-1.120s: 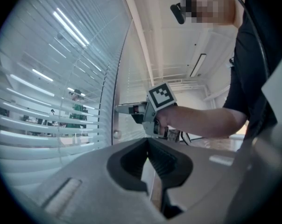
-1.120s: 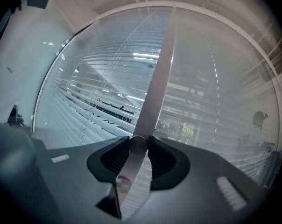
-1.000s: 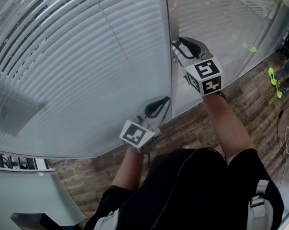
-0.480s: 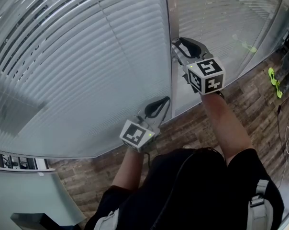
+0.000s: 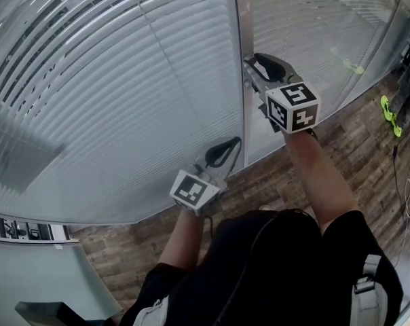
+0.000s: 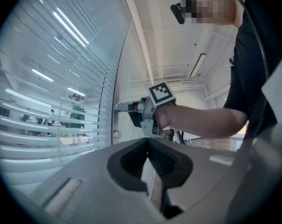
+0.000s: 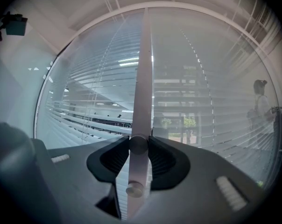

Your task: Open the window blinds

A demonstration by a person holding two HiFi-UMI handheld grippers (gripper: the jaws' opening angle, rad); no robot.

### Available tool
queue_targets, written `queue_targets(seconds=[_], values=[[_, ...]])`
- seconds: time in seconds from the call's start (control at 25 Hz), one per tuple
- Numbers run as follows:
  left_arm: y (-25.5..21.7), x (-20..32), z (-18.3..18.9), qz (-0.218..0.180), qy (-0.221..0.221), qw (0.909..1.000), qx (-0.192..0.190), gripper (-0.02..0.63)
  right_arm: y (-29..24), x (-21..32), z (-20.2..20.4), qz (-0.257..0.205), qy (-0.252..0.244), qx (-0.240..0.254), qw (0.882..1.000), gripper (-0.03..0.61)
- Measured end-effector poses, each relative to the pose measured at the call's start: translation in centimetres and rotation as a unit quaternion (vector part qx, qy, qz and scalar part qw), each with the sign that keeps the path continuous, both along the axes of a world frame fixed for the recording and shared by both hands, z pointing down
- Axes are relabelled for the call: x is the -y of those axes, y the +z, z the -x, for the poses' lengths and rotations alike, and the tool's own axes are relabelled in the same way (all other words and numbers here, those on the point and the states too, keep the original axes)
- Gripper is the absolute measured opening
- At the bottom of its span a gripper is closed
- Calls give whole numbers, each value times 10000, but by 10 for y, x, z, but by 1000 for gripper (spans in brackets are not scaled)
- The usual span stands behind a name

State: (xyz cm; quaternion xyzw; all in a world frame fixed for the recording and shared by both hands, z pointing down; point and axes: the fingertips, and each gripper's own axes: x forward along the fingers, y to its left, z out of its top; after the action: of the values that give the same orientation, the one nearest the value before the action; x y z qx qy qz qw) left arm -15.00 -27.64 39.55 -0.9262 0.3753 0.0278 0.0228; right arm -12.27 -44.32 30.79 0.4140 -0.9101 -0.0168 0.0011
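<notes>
Closed white slatted blinds (image 5: 123, 100) hang behind glass on both sides of a pale vertical frame post (image 5: 240, 100). My right gripper (image 5: 250, 65) points level at the post and is shut on a small round knob (image 7: 138, 144) that sticks out of it. A second knob (image 7: 134, 189) sits just below on the same post. In the left gripper view the right gripper (image 6: 121, 107) holds the upper knob, with the lower knob (image 6: 116, 134) free beneath. My left gripper (image 5: 237, 141) hovers lower down by the post, its jaws together with nothing in them.
The wood-plank floor (image 5: 280, 182) runs along the foot of the glass wall. Yellow-green objects (image 5: 388, 114) and thin cables (image 5: 405, 195) lie on the floor at the right. A person (image 7: 260, 97) stands beyond the right pane.
My right gripper has rolled a little about its own axis while clamped on the knob. The left gripper has stayed where it was. The slats look the same.
</notes>
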Motion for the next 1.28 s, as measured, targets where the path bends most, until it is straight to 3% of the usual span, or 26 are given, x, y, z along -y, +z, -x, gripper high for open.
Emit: queue_targets(seconds=[0.6, 0.8, 0.88, 1.0, 1.12, 1.28], values=[[0, 1, -4, 120, 40, 9999, 96, 5, 1, -4, -5, -26, -177, 132, 9998, 183], [2, 2, -3, 92, 50, 9999, 122, 5, 1, -13, -18, -233, -205, 82, 9995, 139], [0, 1, -4, 246, 78, 9996, 143, 5, 6, -17, -21, -356, -222, -36, 9991, 60], [-2, 3, -2, 253, 71, 9995, 150, 5, 10, -26, -25, -569, -233, -273, 9977, 15], [2, 8, 0, 53, 42, 9999, 133, 5, 13, -37, -29, -608, -338, -244, 9973, 6], [9, 6, -5, 316, 52, 9992, 238, 5, 24, -49, -38, -506, -507, -116, 9974, 6]])
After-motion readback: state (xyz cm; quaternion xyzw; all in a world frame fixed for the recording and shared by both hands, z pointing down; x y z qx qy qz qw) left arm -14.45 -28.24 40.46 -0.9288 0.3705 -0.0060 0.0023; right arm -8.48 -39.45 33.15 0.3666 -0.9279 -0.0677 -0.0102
